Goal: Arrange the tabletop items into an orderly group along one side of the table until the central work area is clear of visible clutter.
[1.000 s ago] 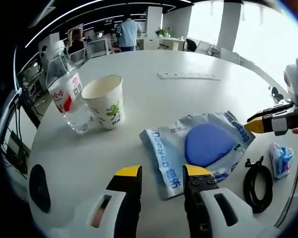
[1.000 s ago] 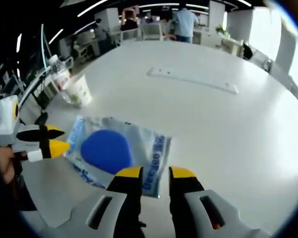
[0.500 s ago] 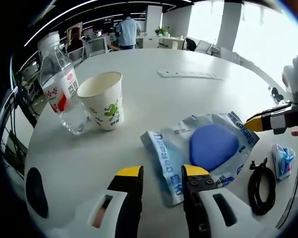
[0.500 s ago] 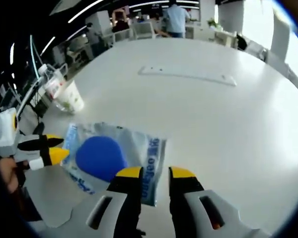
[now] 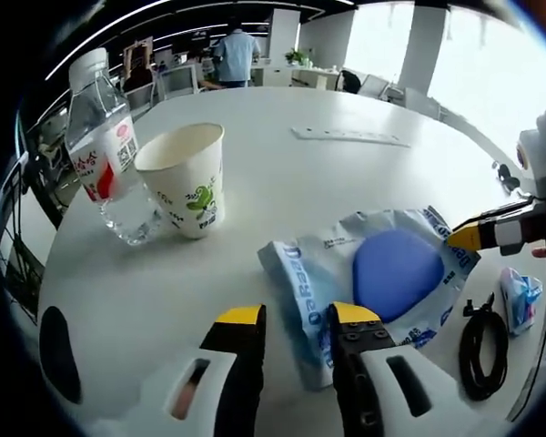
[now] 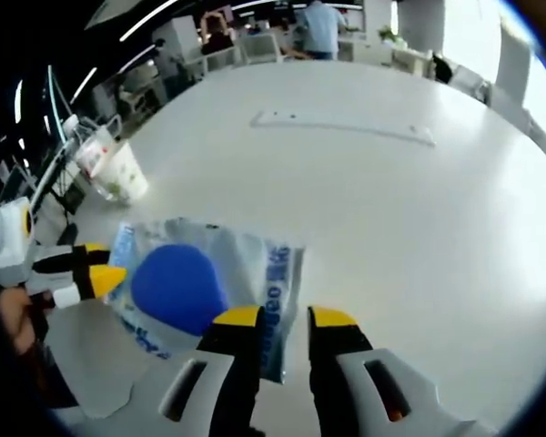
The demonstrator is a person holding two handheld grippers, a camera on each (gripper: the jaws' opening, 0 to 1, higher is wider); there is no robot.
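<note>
Left gripper view shows the plastic pouch (image 5: 373,278) with a blue round thing inside, lying flat on the white table (image 5: 346,173), just in front of my left gripper (image 5: 296,317). My left jaws stand a little apart with nothing between them; the near corner of the pouch lies just beyond the tips. In the right gripper view the same pouch (image 6: 200,278) lies before my right gripper (image 6: 275,317), whose jaws are also slightly open and empty, the pouch edge close at the tips.

Beside the pouch are a black coiled cable (image 5: 478,341) and a small blue-white packet (image 5: 519,300). Farther away, the paper cup (image 5: 184,177) and the water bottle (image 5: 105,150) stand upright, touching or nearly touching, near the table edge. A flat white strip (image 5: 346,137) lies well apart, toward the middle.

I judge the step is to take the pouch and bring it to the cup and bottle. To do it well, I should slide one jaw under the thin edge, close on the flat margin and not the blue bulge, and lift low so it does not sweep the cable.
</note>
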